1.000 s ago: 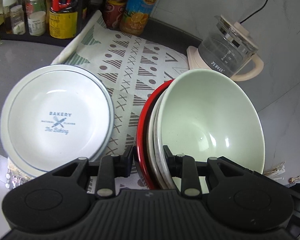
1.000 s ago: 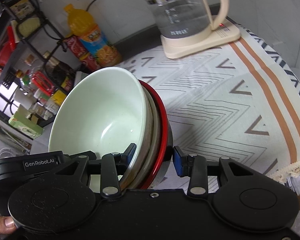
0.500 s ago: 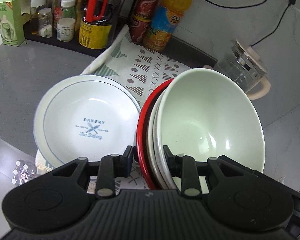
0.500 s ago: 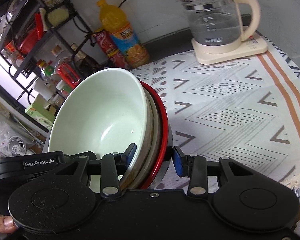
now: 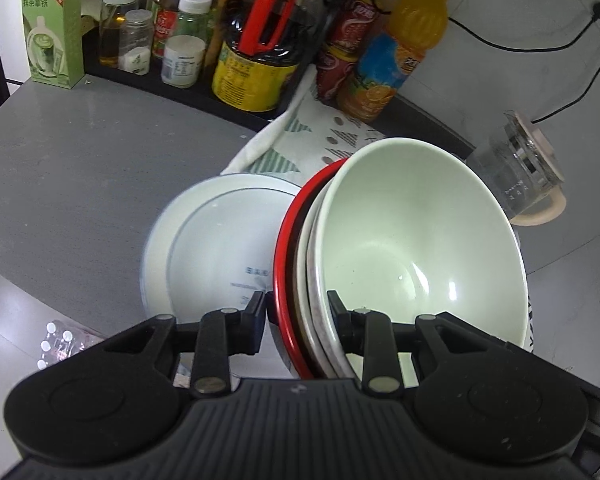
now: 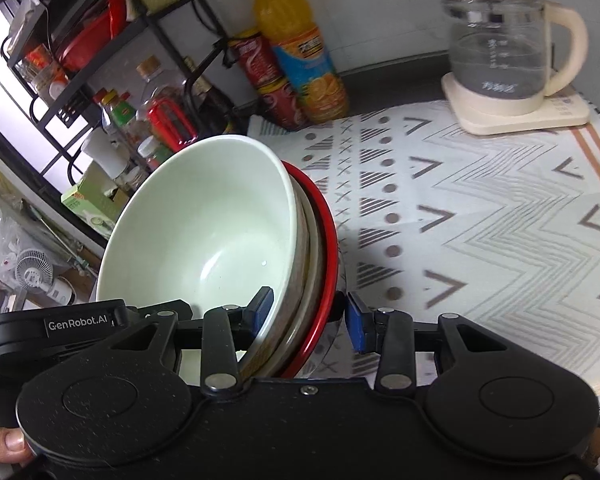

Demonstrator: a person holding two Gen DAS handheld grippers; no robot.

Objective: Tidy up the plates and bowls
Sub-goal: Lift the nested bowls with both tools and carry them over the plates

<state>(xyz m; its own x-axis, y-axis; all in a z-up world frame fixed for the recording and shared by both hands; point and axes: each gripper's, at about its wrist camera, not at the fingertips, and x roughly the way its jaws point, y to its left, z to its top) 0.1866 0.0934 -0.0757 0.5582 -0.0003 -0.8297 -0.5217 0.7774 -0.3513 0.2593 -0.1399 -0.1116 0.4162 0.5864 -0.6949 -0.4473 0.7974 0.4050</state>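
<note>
A nested stack of bowls, pale green [image 5: 412,240] on top, a white one under it and a red-rimmed one [image 5: 284,248] outermost, is held up in the air. My left gripper [image 5: 298,312] is shut on the stack's near rim. My right gripper [image 6: 308,312] is shut on the opposite rim, where the green bowl [image 6: 204,232] and red rim [image 6: 324,240] show. A white plate with a blue ring and "BAKERY" print [image 5: 216,248] lies on the cloth below, left of the stack.
A patterned cloth [image 6: 480,216] covers the counter. A glass kettle [image 6: 504,52] stands on its cream base at the back right. An orange juice bottle [image 6: 300,52], cans, an oil jug [image 5: 260,52] and jars line the back. Grey countertop [image 5: 60,168] lies left.
Both grippers have lifted the bowl stack higher. The plate and cloth look smaller and farther below, and more of the back shelf has come into view.
</note>
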